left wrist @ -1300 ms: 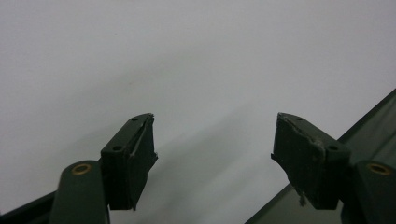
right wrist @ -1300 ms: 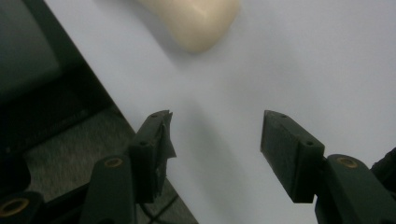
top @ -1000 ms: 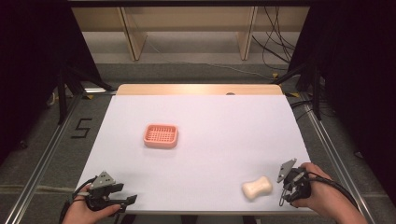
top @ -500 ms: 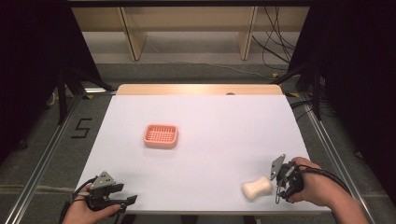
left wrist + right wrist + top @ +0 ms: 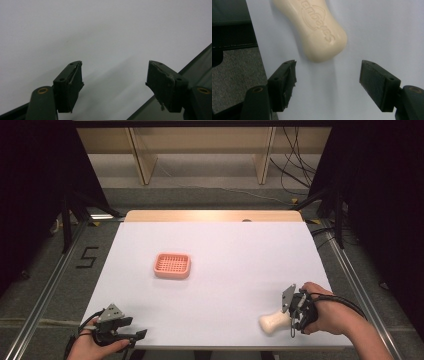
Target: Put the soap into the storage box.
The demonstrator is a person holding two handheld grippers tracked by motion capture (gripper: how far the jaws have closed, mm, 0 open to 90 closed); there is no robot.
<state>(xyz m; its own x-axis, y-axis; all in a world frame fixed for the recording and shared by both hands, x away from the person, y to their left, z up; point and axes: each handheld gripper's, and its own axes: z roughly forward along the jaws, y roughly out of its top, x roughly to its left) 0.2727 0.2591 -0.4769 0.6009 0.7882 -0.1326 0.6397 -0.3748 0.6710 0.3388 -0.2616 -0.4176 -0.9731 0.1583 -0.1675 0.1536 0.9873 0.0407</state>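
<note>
On the white table point(image 5: 225, 265), with the pink basket point(image 5: 172, 265) well off toward the middle, my right tongs point(image 5: 327, 82) stand wide just short of the cream soap bar point(image 5: 314, 27) near the front right edge, and my left tongs point(image 5: 113, 82) hover wide over bare table.

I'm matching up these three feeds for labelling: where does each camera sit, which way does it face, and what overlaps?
High view: fixed above the near edge, facing forward and down on the white table; both hands, left gripper and right gripper show.
Left gripper view: rides the left gripper, facing bare table; open jaws show.
Right gripper view: rides the right gripper, facing the soap bar; open jaws show.
Shared: high and right gripper views both show the soap bar.
</note>
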